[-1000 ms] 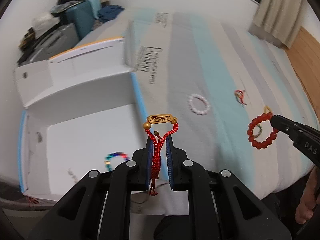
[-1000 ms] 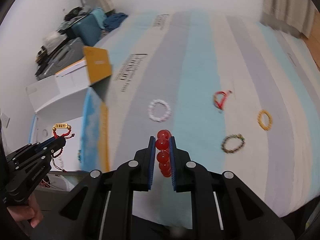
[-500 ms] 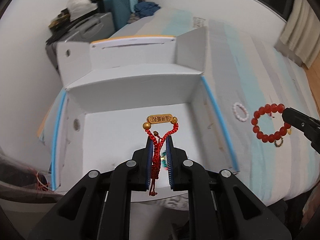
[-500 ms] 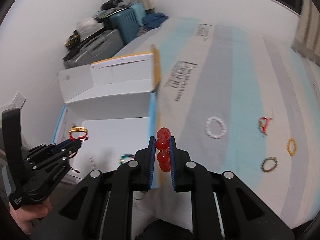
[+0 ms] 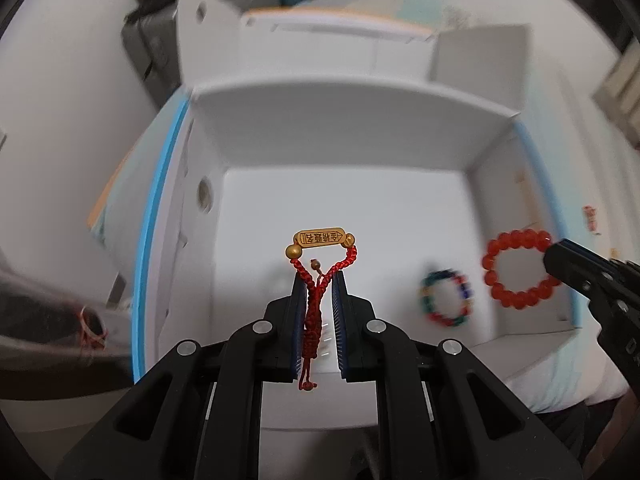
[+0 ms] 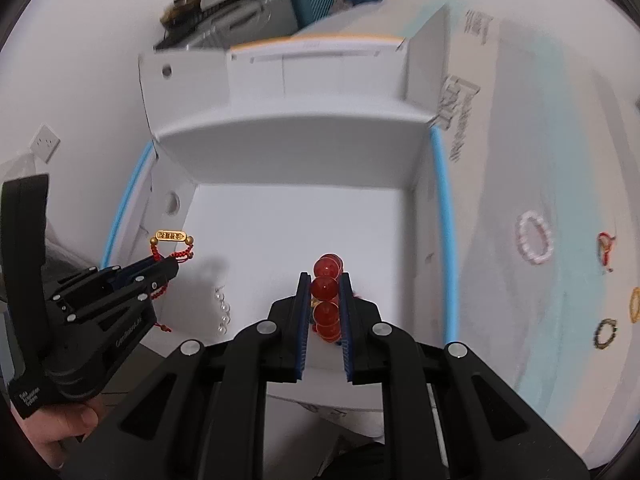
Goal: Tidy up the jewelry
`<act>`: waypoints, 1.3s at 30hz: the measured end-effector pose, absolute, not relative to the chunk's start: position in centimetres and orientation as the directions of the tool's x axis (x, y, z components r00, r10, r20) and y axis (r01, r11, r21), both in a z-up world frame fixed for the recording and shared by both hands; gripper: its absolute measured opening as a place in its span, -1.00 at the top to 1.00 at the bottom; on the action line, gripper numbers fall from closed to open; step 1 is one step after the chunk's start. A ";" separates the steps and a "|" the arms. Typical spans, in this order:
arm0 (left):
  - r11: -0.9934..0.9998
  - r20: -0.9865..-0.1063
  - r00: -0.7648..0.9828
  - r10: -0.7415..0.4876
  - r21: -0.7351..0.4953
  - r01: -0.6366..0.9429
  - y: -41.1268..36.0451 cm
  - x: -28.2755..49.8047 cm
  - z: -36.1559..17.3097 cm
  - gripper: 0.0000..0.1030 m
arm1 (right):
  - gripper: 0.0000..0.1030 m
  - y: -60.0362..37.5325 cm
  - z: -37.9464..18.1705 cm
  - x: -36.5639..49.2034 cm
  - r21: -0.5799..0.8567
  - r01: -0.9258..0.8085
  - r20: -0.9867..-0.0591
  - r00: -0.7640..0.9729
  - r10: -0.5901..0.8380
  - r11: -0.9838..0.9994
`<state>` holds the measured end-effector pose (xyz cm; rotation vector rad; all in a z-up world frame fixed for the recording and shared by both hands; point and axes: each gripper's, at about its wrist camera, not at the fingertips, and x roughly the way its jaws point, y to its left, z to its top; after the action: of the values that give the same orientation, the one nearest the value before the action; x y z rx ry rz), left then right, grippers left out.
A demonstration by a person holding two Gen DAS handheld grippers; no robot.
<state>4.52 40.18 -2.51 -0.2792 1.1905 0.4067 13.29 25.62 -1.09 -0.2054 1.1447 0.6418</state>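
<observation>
My left gripper (image 5: 318,280) is shut on a red cord bracelet with a gold plate (image 5: 320,240) and holds it above the open white box (image 5: 344,136). It also shows in the right wrist view (image 6: 172,256). My right gripper (image 6: 325,280) is shut on a red bead bracelet (image 6: 326,288), over the box's right side; the bracelet also shows in the left wrist view (image 5: 516,268). A multicoloured bead bracelet (image 5: 446,298) and a small clear-bead piece (image 6: 223,312) lie on the box floor.
On the striped bed cover to the right lie a white bead bracelet (image 6: 536,240), a red cord piece (image 6: 606,246), a yellow ring bracelet (image 6: 635,304) and a dark bead bracelet (image 6: 605,333). Suitcases and clutter (image 6: 256,0) stand behind the box by the wall.
Both grippers have swung left from the bed to over the open box, each still holding its bracelet. The box now fills both views.
</observation>
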 end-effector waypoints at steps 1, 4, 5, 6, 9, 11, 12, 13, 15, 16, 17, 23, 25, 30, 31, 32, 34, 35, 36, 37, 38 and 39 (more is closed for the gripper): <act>0.893 -0.941 0.301 0.152 0.000 -0.451 40.6 4.6 -3.0 0.77 | 0.76 26.0 -1.8 13.4 0.169 -0.569 -0.900 0.244 0.361 0.805; 0.889 -0.959 0.249 0.134 0.006 -0.459 41.7 4.9 -4.8 0.77 | 0.76 26.9 -3.6 13.8 0.171 -0.565 -0.918 0.207 0.339 0.807; 0.888 -0.963 0.235 0.130 0.008 -0.459 41.9 4.9 -5.2 0.77 | 0.76 27.1 -4.1 14.0 0.173 -0.561 -0.922 0.196 0.333 0.809; 0.887 -0.969 0.215 0.124 0.011 -0.461 42.2 5.1 -5.8 0.77 | 0.76 27.4 -4.6 14.2 0.172 -0.557 -0.928 0.185 0.323 0.813; 0.886 -0.979 0.167 0.117 0.027 -0.463 42.8 5.4 -7.1 0.77 | 0.76 27.9 -5.7 14.7 0.164 -0.552 -0.939 0.167 0.301 0.818; 0.886 -0.982 0.157 0.108 0.023 -0.463 43.2 5.5 -7.7 0.76 | 0.75 28.0 -6.2 14.8 0.160 -0.551 -0.944 0.157 0.290 0.819; 0.886 -0.983 0.152 0.104 0.023 -0.463 43.2 5.5 -7.9 0.75 | 0.75 28.1 -6.5 14.9 0.158 -0.552 -0.946 0.153 0.285 0.819; 0.886 -0.984 0.145 0.101 0.023 -0.463 43.3 5.5 -8.2 0.75 | 0.75 28.2 -6.7 14.9 0.158 -0.551 -0.947 0.150 0.284 0.819; 0.885 -0.986 0.137 0.096 0.022 -0.465 43.4 5.6 -8.7 0.74 | 0.75 28.2 -7.2 15.0 0.161 -0.552 -0.949 0.140 0.281 0.818; 0.885 -0.987 0.134 0.094 0.021 -0.465 43.4 5.6 -8.8 0.74 | 0.75 28.4 -7.3 15.0 0.163 -0.553 -0.950 0.136 0.281 0.817; 0.885 -0.987 0.130 0.095 0.024 -0.465 43.4 5.6 -9.0 0.73 | 0.75 28.4 -7.4 15.0 0.167 -0.553 -0.951 0.129 0.282 0.816; 0.882 -0.987 0.119 0.104 0.036 -0.470 43.4 5.9 -9.2 0.66 | 0.71 28.6 -8.2 14.9 0.186 -0.557 -0.955 0.092 0.282 0.810; 0.882 -0.987 0.122 0.107 0.037 -0.470 43.4 6.0 -9.2 0.52 | 0.70 28.7 -8.3 14.7 0.185 -0.562 -0.955 0.091 0.283 0.806; 0.875 -0.982 0.139 0.124 0.042 -0.483 43.3 5.3 -8.7 0.20 | 0.21 28.4 -7.3 14.2 0.181 -0.578 -0.946 0.117 0.301 0.796; 0.873 -0.980 0.147 0.131 0.044 -0.485 43.2 5.1 -8.4 0.16 | 0.14 28.4 -7.0 14.1 0.182 -0.581 -0.944 0.121 0.306 0.793; 0.872 -0.978 0.160 0.137 0.042 -0.487 43.1 4.9 -8.0 0.05 | 0.03 28.3 -6.7 14.0 0.185 -0.584 -0.942 0.124 0.312 0.791; 0.871 -0.972 0.178 0.151 0.045 -0.490 43.0 4.7 -7.4 -0.08 | -0.21 28.0 -5.9 13.8 0.190 -0.587 -0.936 0.135 0.326 0.787; 0.870 -0.970 0.187 0.155 0.045 -0.490 42.9 4.6 -7.0 -0.13 | -0.35 27.8 -5.4 13.7 0.188 -0.588 -0.932 0.145 0.331 0.787; 0.871 -0.968 0.195 0.160 0.045 -0.490 42.7 4.5 -6.6 -0.17 | -0.39 27.6 -4.9 13.6 0.188 -0.589 -0.928 0.155 0.339 0.786; 0.870 -0.966 0.202 0.164 0.045 -0.491 42.5 4.4 -6.3 -0.21 | -0.45 27.5 -4.6 13.5 0.190 -0.591 -0.926 0.159 0.343 0.784; 0.868 -0.962 0.209 0.176 0.051 -0.494 42.3 4.4 -5.8 -0.32 | -0.48 27.2 -4.1 13.4 0.193 -0.594 -0.922 0.164 0.352 0.781; 0.867 -0.959 0.215 0.182 0.054 -0.495 42.1 4.3 -5.5 -0.41 | -0.49 27.1 -3.8 13.3 0.195 -0.595 -0.919 0.167 0.357 0.780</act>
<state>4.30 42.14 -5.47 -0.2890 1.2729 0.4786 13.30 27.09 -3.80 -0.2304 1.2279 0.6859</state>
